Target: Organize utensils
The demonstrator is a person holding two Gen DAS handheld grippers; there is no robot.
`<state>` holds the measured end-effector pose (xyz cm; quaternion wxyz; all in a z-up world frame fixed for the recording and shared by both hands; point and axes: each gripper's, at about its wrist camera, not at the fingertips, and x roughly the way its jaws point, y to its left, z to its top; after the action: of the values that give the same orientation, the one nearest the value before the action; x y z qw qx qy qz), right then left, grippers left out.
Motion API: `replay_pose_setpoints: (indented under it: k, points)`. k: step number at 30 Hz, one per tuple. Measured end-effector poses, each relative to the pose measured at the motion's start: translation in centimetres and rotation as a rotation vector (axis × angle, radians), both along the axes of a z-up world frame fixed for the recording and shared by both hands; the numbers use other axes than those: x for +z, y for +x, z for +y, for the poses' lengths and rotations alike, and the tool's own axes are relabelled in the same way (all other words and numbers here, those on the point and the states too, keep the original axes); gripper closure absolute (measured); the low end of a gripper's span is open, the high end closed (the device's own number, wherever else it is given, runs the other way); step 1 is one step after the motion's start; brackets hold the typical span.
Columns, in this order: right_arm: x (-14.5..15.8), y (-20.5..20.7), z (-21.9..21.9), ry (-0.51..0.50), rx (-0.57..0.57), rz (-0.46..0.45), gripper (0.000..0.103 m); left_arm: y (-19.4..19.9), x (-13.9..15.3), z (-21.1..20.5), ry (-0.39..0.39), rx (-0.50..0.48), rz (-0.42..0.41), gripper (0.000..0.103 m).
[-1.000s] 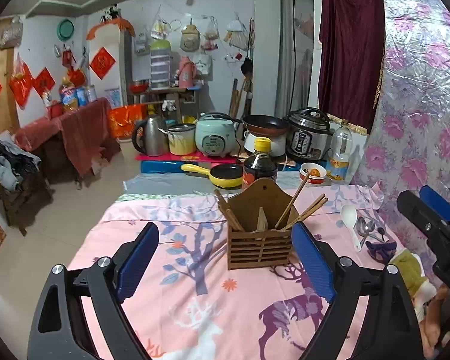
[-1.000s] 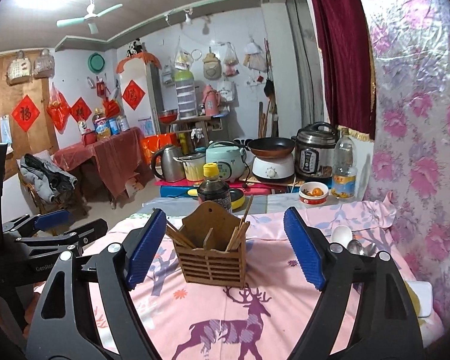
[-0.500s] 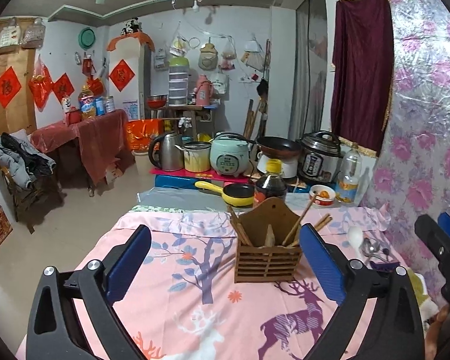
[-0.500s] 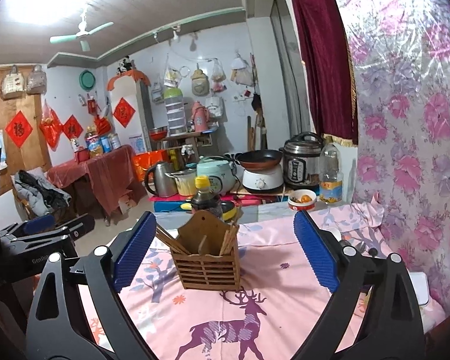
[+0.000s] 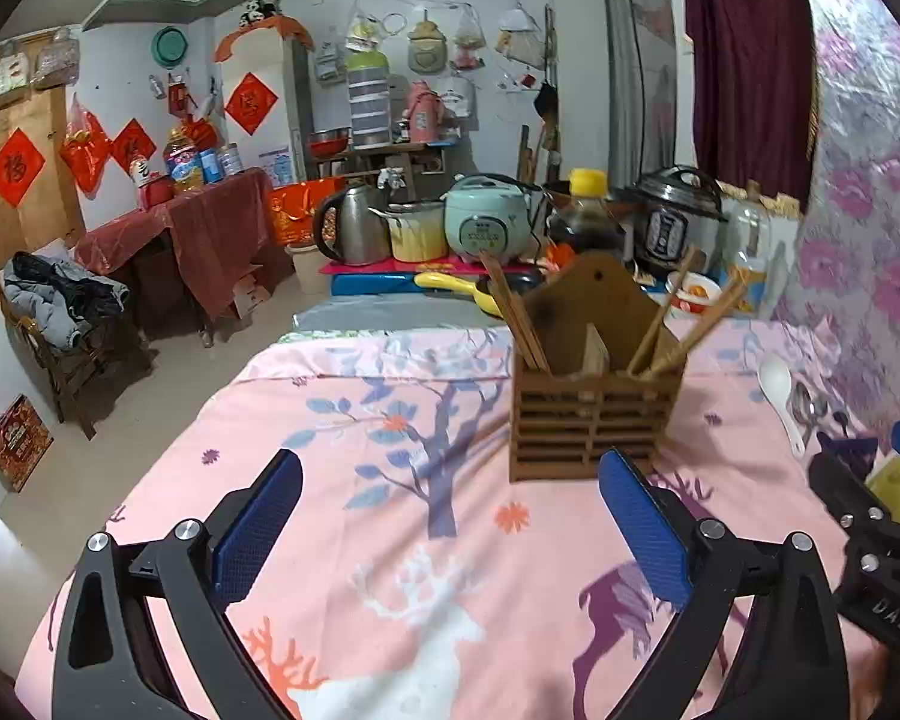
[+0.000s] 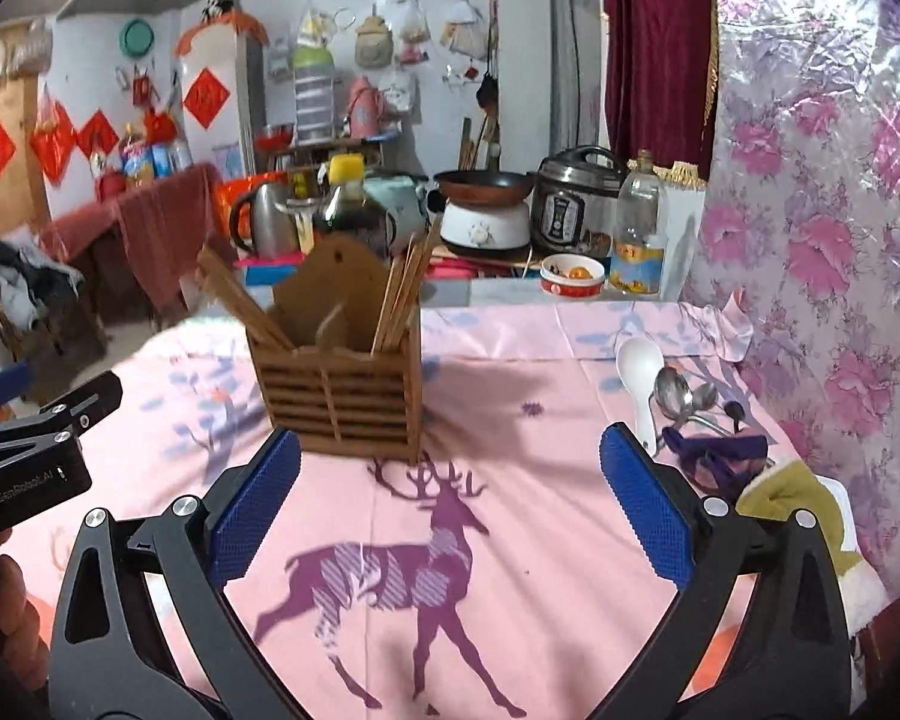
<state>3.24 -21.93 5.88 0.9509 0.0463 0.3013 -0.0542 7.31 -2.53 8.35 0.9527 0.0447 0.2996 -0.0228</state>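
A brown slatted wooden utensil holder (image 5: 591, 414) (image 6: 336, 387) stands on the pink deer-print tablecloth (image 5: 390, 540) (image 6: 510, 516), with wooden chopsticks (image 5: 678, 318) (image 6: 402, 288) leaning in its compartments. A white spoon (image 5: 780, 396) (image 6: 642, 378) and metal spoons (image 5: 807, 405) (image 6: 681, 396) lie on the cloth at the right, by a purple thing (image 6: 720, 456). My left gripper (image 5: 450, 534) is open and empty, short of the holder. My right gripper (image 6: 450, 510) is open and empty, in front of the holder, left of the spoons.
A soy sauce bottle (image 5: 588, 210) (image 6: 348, 198), a yellow pan (image 5: 456, 288), a small bowl (image 6: 573, 276) and a clear bottle (image 6: 636, 234) stand behind the holder. Cookers and a kettle sit farther back. A yellow-green cloth (image 6: 792, 492) lies at right. A floral wall (image 6: 840, 240) bounds the right side.
Both grippers have tipped down and come closer to the table, so the holder sits higher and larger in both views. Both stay open and empty.
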Motion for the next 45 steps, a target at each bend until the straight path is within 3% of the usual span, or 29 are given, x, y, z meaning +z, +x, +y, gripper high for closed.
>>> replay_pose_setpoints:
  k: [5, 10, 20, 30, 45]
  points:
    - [-0.9, -1.7, 0.4, -0.027, -0.006, -0.001, 0.006, -1.8, -2.2, -0.3, 0.089, 0.022, -0.018, 0.006]
    - [-0.9, -3.2, -0.1, 0.01, -0.003, -0.016, 0.006, -2.8, -3.7, 1.1, 0.05, 0.022, 0.042, 0.006]
    - [-1.0, -4.0, -0.3, 0.067, 0.019, 0.001, 0.006, -4.4, -2.7, 0.4, 0.065, 0.003, -0.026, 0.006]
    - [-0.9, -4.1, 1.0, 0.021, 0.037, -0.004, 0.006, -5.5, -1.8, 0.2, 0.057, -0.008, -0.07, 0.006]
    - [-1.0, -4.2, 1.4, 0.022, 0.047, -0.003, 0.006, -5.5, -1.7, 0.1, 0.058, -0.01, -0.06, 0.006]
